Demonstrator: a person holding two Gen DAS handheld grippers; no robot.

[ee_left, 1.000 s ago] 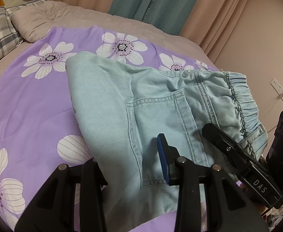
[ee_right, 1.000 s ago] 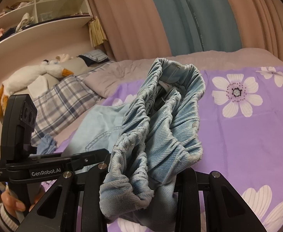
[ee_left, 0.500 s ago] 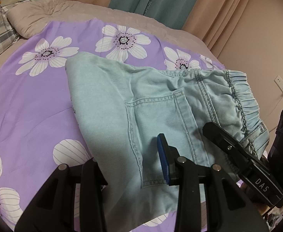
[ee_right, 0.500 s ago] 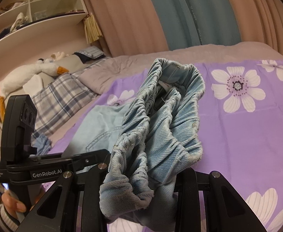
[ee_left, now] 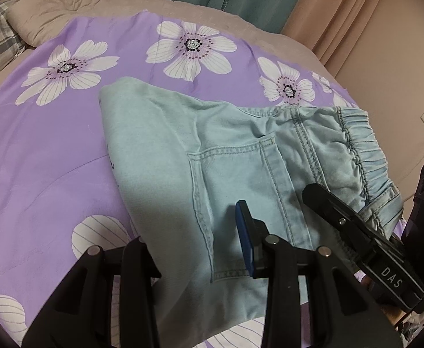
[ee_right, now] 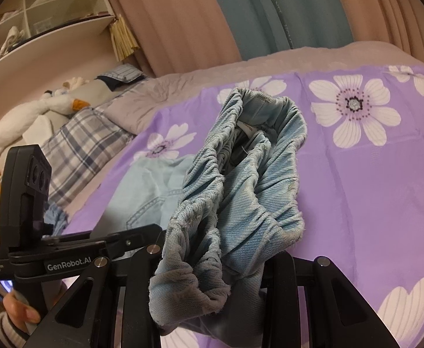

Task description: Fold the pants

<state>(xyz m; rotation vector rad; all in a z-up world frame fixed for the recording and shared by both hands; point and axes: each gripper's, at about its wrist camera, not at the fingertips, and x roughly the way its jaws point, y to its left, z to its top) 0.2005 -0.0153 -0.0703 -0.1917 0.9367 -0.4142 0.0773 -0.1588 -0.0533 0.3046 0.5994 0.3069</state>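
While spread over purple floral bedspread (ee_left: 52, 150) at frame centre, pale denim pants (ee_left: 168, 150) lie folded, pocket up; left gripper (ee_left: 194, 261) narrowly parted, pinching near edge; right gripper (ee_right: 212, 287) likewise clamps bunched elastic waistband (ee_right: 241, 203)

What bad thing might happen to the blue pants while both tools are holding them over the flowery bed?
1. The right tool pinches only a bunched clump of the elastic waistband; some gathers may slip free, so the fold could land crooked.
2. The left tool grips the pants near the back pocket; cloth between the two tools sags, so creases may get folded in.
3. The purple flowered sheet already looks wrinkled and could drag along.
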